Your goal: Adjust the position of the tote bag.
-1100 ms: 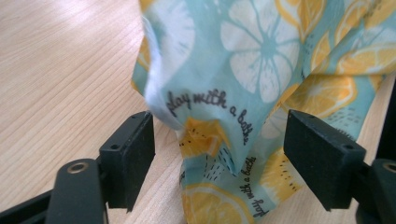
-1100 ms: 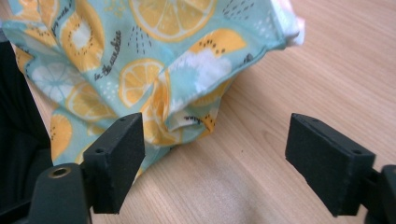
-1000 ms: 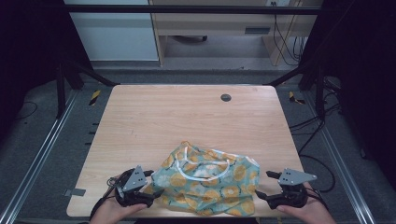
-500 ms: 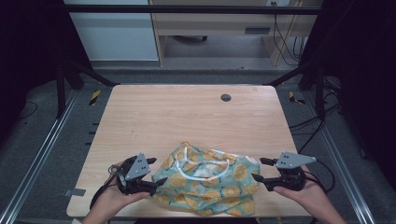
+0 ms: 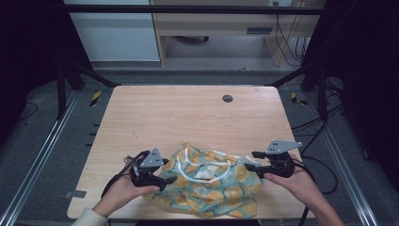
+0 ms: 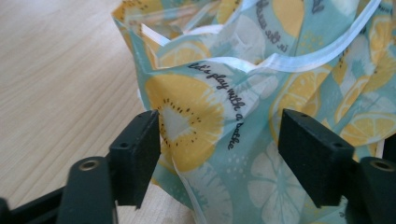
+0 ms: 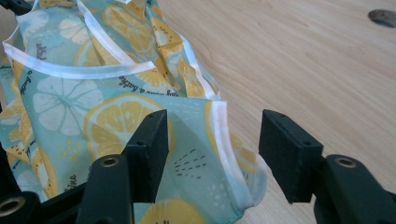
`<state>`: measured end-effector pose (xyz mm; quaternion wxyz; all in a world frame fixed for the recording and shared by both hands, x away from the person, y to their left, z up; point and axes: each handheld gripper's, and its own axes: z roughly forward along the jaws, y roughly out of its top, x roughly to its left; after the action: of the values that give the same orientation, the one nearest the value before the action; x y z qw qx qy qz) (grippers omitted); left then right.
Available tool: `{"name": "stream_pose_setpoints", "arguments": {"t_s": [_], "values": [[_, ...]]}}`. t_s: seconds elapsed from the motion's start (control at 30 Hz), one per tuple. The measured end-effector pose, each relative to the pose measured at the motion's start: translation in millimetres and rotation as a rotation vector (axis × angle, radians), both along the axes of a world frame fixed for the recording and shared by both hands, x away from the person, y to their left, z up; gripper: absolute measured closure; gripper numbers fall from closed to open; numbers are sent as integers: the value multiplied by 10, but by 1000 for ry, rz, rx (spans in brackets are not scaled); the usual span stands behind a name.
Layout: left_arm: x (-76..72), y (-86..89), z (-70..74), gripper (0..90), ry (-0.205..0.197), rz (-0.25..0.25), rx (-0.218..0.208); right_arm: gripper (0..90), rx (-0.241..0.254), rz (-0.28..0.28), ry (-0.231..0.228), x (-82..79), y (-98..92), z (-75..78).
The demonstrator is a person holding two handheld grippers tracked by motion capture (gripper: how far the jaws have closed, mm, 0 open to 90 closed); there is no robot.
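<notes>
I am bracketing the crumpled teal cloth with yellow lemon print and white trim (image 5: 211, 181), lying at the near edge of the pale wooden table (image 5: 188, 113): my left gripper (image 6: 219, 140) and right gripper (image 7: 212, 149) have just been closing, fabric between both pairs of jaws, pads not yet pressing. To grip well, I judge each white-edged fold needs seating deep between the pads before lifting.
</notes>
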<state>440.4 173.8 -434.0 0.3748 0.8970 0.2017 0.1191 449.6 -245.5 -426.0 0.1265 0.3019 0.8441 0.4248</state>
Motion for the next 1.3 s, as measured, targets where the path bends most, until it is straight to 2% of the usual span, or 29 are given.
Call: {"name": "stream_pose_setpoints", "arguments": {"t_s": [0.03,0.07,0.13,0.2,0.23,0.27,0.3,0.33,0.4,0.47,0.5,0.63,0.73,0.93,0.97,1.03,1.1,1.2,1.3], "values": [[1,-12,-4,366,7,-1,-15,464,4,2,5,-1,3,-1],[5,-17,1,435,8,-12,-16,516,13,22,11,-4,18,0],[5,-33,8,461,-3,-11,-20,545,9,33,12,-8,30,2],[10,-38,18,559,-12,-21,-12,647,-2,54,2,-16,57,7],[5,-43,23,595,-31,-16,-6,684,-8,59,-1,-19,64,9],[-2,-46,31,690,-48,-14,-2,777,-11,73,-15,-28,74,17],[-8,-50,39,690,-57,-17,-4,777,-11,73,-15,-28,74,17],[-15,-51,47,752,-71,-11,-5,831,-9,80,-20,-33,74,25],[-23,-48,63,829,-85,3,-15,884,-3,89,-34,-45,71,36],[-37,-42,83,877,-107,17,-14,895,-1,97,-47,-68,66,51],[-56,-30,106,885,-133,28,-20,896,-4,99,-56,-79,62,59],[-162,32,212,900,-202,52,-89,895,17,99,-113,-189,22,134],[-264,91,294,900,-233,59,-132,890,41,97,-159,-305,-35,200],[-508,180,353,900,-278,10,-202,873,81,114,-224,-567,-109,271],[-559,198,339,900,-273,-15,-223,871,82,120,-228,-602,-115,267],[-635,216,288,900,-273,-49,-231,862,89,131,-232,-705,-140,230],[-693,225,201,900,-260,-88,-211,862,87,143,-225,-785,-162,170],[-713,211,24,900,-223,-126,-155,861,86,156,-201,-866,-193,63],[-695,154,-142,900,-185,-155,-66,883,64,167,-166,-892,-188,-65]]}}
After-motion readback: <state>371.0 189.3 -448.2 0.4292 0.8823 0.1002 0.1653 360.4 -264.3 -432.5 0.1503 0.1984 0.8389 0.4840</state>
